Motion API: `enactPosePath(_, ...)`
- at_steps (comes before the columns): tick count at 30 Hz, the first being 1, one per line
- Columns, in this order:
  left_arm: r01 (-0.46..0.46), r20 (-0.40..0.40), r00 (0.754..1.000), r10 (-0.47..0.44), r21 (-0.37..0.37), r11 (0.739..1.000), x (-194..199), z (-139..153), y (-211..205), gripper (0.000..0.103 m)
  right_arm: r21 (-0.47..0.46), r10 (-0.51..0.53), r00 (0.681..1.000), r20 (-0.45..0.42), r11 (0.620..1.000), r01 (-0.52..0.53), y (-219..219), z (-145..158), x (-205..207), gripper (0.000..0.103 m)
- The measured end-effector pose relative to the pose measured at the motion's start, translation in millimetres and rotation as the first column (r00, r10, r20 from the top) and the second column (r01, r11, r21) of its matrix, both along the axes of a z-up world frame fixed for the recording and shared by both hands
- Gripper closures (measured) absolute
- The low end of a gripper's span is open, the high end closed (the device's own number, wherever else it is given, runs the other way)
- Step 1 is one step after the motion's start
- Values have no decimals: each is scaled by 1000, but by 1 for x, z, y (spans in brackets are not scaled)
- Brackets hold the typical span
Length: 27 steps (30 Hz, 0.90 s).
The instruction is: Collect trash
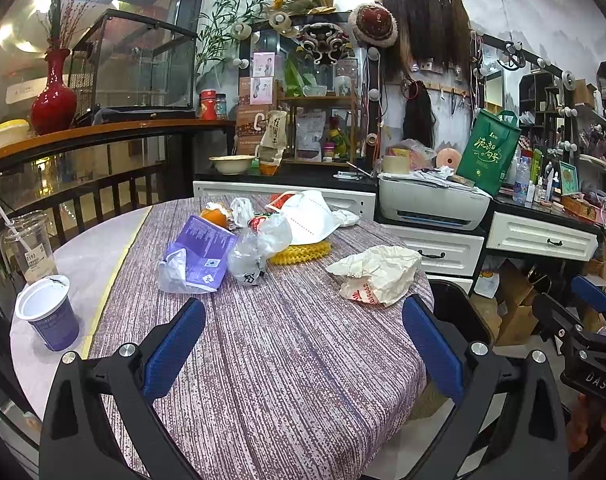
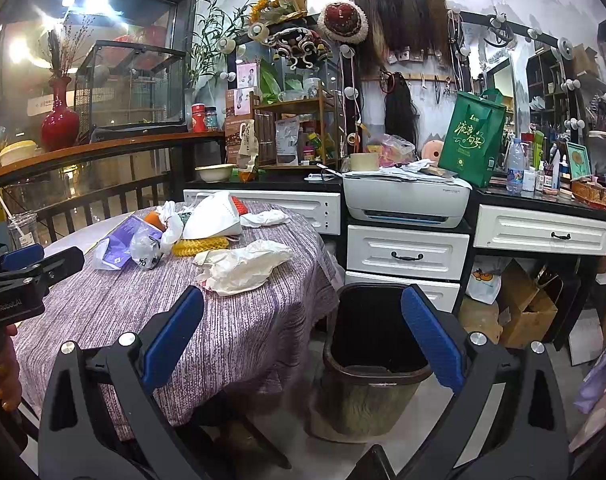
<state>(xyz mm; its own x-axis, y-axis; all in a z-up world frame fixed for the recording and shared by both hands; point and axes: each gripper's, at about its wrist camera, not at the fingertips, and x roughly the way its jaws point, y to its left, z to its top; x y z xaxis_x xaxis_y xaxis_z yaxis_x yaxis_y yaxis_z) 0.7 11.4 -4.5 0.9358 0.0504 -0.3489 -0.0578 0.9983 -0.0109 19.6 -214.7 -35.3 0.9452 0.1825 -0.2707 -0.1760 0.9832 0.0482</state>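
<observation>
Trash lies on a round table with a purple striped cloth (image 1: 271, 360): a crumpled white paper wrapper (image 1: 377, 274) (image 2: 243, 266), a purple packet (image 1: 201, 256) (image 2: 117, 246), a clear plastic bag (image 1: 255, 250), a white face mask (image 1: 307, 216) (image 2: 215, 216) and a yellow knitted mat (image 1: 303, 252). A dark bin (image 2: 377, 360) stands on the floor right of the table. My left gripper (image 1: 303, 344) is open over the cloth, short of the trash. My right gripper (image 2: 303, 340) is open, spanning the table's edge and the bin. Both hold nothing.
At the table's left edge stand a purple yoghurt cup (image 1: 49, 316) and a clear cup with a straw (image 1: 29, 246). Behind are white drawers (image 2: 407, 254), a printer (image 2: 409, 200), a green bag (image 2: 473, 138) and cardboard boxes (image 2: 527, 308) on the floor.
</observation>
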Motion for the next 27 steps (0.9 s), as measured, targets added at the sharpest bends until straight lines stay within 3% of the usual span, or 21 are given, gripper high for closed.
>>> enactPosePath(27,1,-15,1000,-1,-2,1000,1,-6,1,5,10,4,1000,-13,1000,-4,0,-3,0,6)
